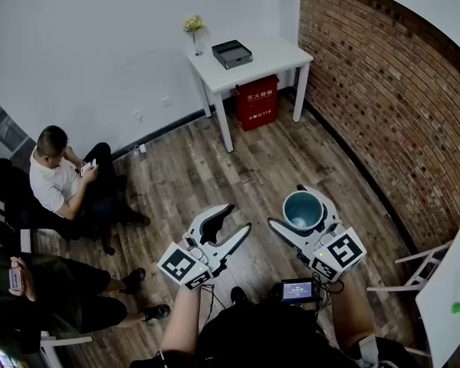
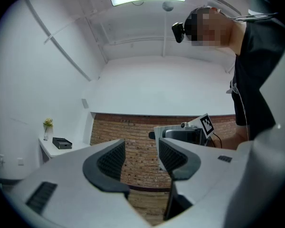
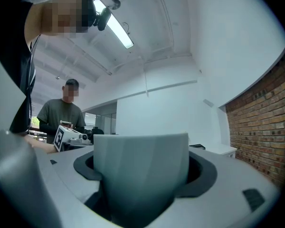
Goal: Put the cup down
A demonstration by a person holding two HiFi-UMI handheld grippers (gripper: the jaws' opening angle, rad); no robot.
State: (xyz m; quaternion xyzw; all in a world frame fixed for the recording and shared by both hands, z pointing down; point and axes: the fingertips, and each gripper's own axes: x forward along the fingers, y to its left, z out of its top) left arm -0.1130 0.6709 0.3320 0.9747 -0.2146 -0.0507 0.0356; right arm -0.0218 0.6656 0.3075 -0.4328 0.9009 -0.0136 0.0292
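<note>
A grey-teal cup [image 1: 303, 209] sits upright between the jaws of my right gripper [image 1: 286, 205], held in the air over the wooden floor. In the right gripper view the cup [image 3: 141, 165] fills the gap and both dark pads press its sides. My left gripper [image 1: 239, 215] hangs to the left of it at about the same height, apart from the cup. Its jaws stand open with nothing between them [image 2: 141, 158]. The right gripper's marker cube [image 2: 206, 123] shows behind them.
A white table [image 1: 280, 52] stands at the far wall with a black tray [image 1: 231, 54] and a flower vase [image 1: 194, 29]; a red box [image 1: 257, 102] sits beneath. Brick wall [image 1: 383, 90] runs along the right. A seated person [image 1: 61, 179] is at left, white furniture [image 1: 445, 282] at right.
</note>
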